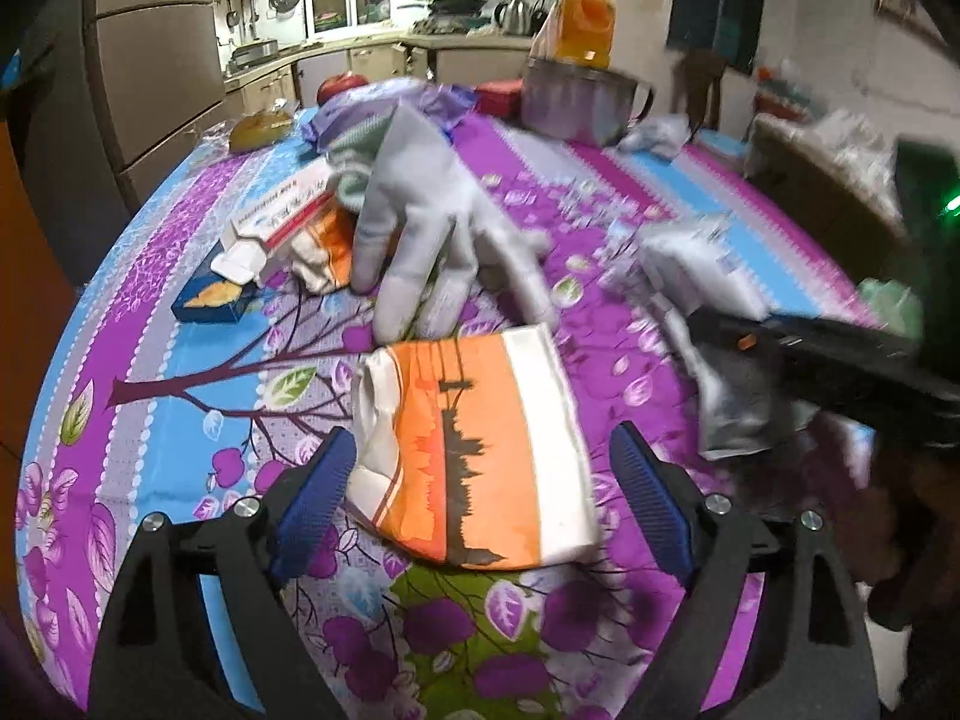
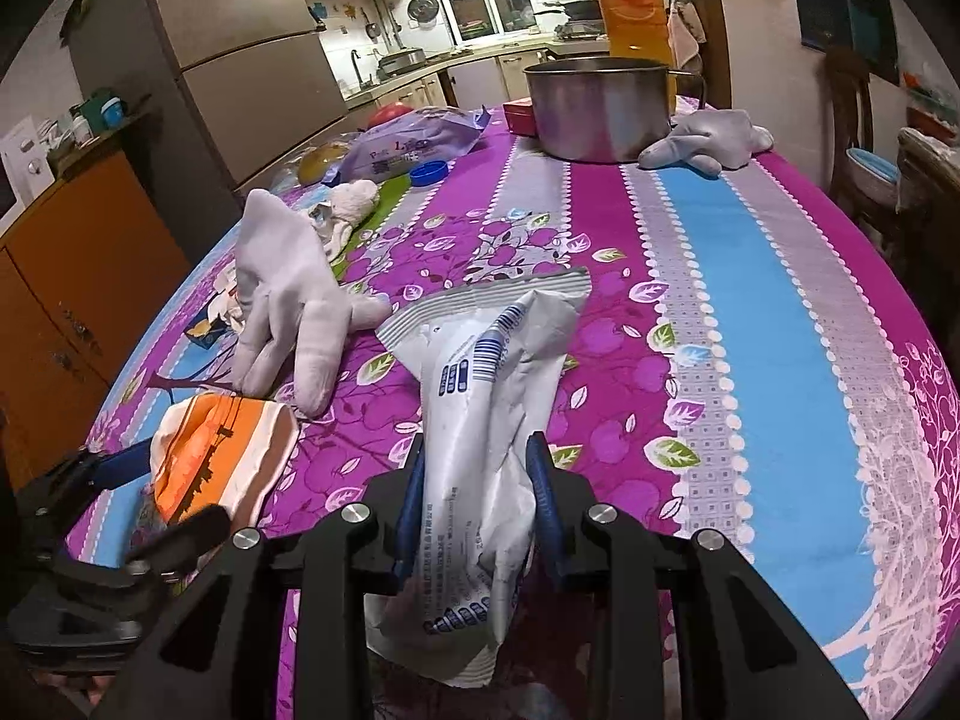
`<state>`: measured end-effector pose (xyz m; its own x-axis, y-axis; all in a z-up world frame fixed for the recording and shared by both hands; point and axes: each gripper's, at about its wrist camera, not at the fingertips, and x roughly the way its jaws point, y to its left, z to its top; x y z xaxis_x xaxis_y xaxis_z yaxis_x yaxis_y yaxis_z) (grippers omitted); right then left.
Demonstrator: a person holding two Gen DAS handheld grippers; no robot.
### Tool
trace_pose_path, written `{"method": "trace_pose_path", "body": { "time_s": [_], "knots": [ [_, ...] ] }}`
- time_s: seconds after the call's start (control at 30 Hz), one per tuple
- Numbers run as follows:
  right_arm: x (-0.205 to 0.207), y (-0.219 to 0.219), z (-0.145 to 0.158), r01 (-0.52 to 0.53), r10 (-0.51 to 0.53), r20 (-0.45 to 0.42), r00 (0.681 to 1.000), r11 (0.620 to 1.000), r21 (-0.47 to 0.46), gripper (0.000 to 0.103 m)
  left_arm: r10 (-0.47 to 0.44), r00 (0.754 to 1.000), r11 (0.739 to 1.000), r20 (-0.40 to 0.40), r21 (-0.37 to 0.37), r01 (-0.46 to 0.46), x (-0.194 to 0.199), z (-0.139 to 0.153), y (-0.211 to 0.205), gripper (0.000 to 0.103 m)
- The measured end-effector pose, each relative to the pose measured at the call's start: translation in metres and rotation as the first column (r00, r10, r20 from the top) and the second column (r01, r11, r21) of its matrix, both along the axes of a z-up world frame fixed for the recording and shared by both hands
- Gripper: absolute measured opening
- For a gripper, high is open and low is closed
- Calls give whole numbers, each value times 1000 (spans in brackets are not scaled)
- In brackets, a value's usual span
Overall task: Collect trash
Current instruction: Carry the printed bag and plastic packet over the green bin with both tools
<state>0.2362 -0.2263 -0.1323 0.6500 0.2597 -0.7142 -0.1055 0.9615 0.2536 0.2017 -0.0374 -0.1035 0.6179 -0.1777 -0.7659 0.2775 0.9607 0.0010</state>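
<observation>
Orange-and-white crumpled paper packet [image 1: 474, 450] lying on the floral-clothed bench [image 2: 750, 312], sitting between the spread jaws of the left gripper [image 1: 480, 498] with a gap on each side, not yet gripped. Looking light, soft and already creased, so probably collapsing under a pinch; best taking across its thicker folded body rather than the loose white flap at 9 o'clock. Right gripper [image 2: 477, 504] squeezing shut on a white plastic wrapper [image 2: 486, 420] printed with blue barcode and text, the wrapper standing up out of the jaws and flopping toward 12 o'clock. Thin film, likely slippery and weightless, so needing a firm pinch low down. Resting at 11 o'clock from the packet, a pale grey glove [image 1: 420, 222], limp, fingers toward the camera; beside it at 10 o'clock an opened white carton [image 1: 276, 228] and a blue box [image 1: 213, 300]. Standing farther off at 12 o'clock, a steel pot [image 2: 600, 108] with an orange juice bottle [image 2: 633, 6] behind.
</observation>
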Motion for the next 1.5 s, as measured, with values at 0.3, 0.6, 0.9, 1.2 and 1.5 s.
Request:
{"method": "trace_pose_path", "body": {
  "time_s": [0.3, 0.6, 0.9, 1.2, 1.5],
  "knots": [
    [-23, 6, 22, -1, 12, 138, 990, 997, -81, 30, 53, 997, 999, 47, -9, -53, -6, 6, 2, 77],
    [-63, 0, 77, 98, -27, 354, 935, 978, -186, 30, 108, 962, 993, 249, -64, -95, -29, 64, -8, 77],
    [-102, -31, 122, 226, -96, 483, 870, 949, -219, 31, 97, 928, 993, 361, -102, -64, -36, 104, -44, 77],
    [-133, -70, 138, 302, -162, 508, 846, 930, -207, 31, 41, 915, 993, 402, -115, 6, -45, 120, -86, 78],
    [-169, -139, 153, 436, -273, 522, 808, 873, -218, 31, -67, 910, 982, 409, -135, 134, -51, 129, -156, 78]
  ]
}}
